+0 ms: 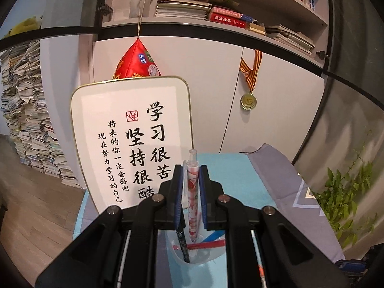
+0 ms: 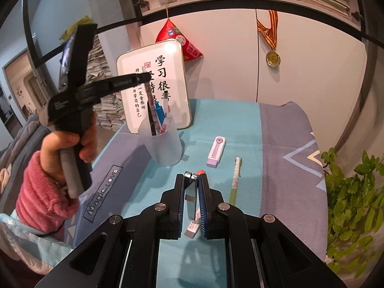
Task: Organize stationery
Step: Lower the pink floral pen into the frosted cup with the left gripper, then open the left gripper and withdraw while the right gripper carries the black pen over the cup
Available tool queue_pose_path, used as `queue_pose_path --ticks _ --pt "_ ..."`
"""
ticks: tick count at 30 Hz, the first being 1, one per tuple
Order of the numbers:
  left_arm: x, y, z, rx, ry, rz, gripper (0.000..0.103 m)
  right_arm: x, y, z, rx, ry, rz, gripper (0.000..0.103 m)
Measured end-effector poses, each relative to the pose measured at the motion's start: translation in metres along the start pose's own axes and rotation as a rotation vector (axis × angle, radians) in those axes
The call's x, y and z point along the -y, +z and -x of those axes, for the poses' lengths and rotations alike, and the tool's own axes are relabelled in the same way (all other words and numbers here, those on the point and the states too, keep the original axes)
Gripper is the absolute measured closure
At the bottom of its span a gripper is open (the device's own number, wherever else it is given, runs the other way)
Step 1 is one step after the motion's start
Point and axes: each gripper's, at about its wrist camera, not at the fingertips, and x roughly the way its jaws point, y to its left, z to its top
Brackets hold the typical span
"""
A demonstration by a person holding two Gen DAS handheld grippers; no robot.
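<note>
Translucent plastic cup (image 2: 165, 144): stands on the teal cloth (image 2: 228, 124), in front of a white calligraphy board (image 2: 153, 86); holds several pens, a blue one and a black one among them.
Patterned red-and-white pen (image 1: 193, 196): upright, clamped between the left tongs (image 1: 192, 175), its lower end inside the cup (image 1: 199, 252) beside a red pen (image 1: 206, 244) and a black pen (image 1: 182, 244).
Metal clip (image 2: 191, 189): pinched in the right tongs (image 2: 191, 177), above the cloth.
White eraser (image 2: 192, 228): flat on the cloth beneath the right tongs.
Lilac correction tape (image 2: 216, 152): flat, right of the cup.
Green pen (image 2: 235, 180): flat, just right of the tape.
Left hand (image 2: 67, 141): pink-sleeved, gripping the left tool's handle.
</note>
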Motion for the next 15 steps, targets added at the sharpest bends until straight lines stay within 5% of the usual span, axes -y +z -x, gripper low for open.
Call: queue_pose_path --ticks 15 --pt "0.003 -0.031 -0.012 -0.103 0.010 -0.042 0.091 -0.003 0.000 0.001 0.004 0.011 0.005 0.091"
